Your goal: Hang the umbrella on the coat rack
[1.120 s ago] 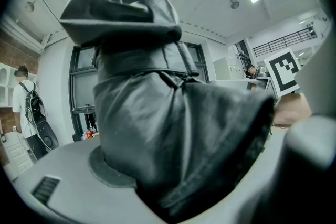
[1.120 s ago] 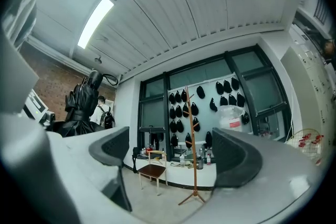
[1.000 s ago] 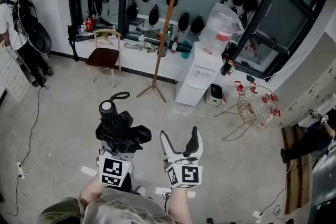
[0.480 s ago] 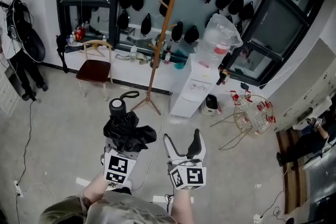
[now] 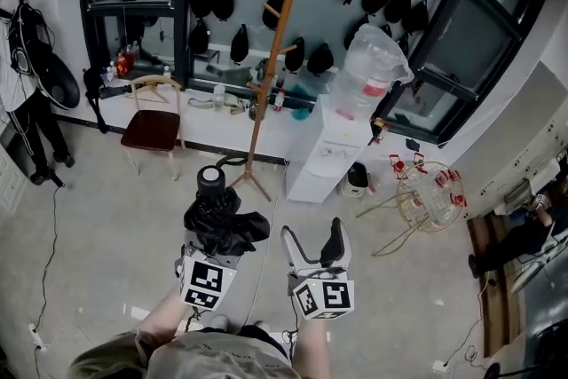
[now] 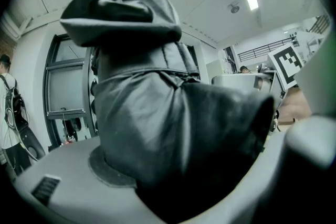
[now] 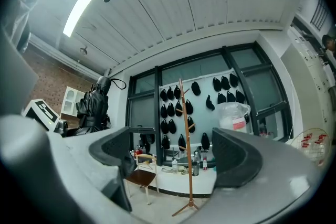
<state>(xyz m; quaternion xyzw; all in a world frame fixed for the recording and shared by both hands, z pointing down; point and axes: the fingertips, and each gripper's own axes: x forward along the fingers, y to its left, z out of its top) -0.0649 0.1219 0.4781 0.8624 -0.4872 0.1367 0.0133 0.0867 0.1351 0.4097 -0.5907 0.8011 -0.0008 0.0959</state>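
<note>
So right now the left tool [image 5: 216, 237] is clamped on the folded black umbrella [image 5: 222, 222], pinching it around the bunched-up canopy. In the left gripper view the fabric fills the whole space between the jaws, so that grip looks solid to me. Grabbing it by the fat middle makes sense: it leaves the handle end [image 5: 211, 177] sticking out forward with the wrist strap [image 5: 232, 162] dangling free off the front, and I'd guess that loop is what goes over a peg.

The right tool [image 5: 312, 237] is spread wide with nothing in it. Looking through its jaws in the right gripper view you see straight to the wooden coat rack [image 7: 185, 155]. My read is it's being kept free so it can open up or steer the strap once they're close enough.

The rack stands on the floor in front of the low ledge under the window, between the wooden chair [image 5: 153, 127] and the white water dispenser [image 5: 328, 157], pegs angled upward. The umbrella is well short of it, down near the person's body, so the hanging part hasn't started. Both tools point roughly at the rack, which fits an approach.
</note>
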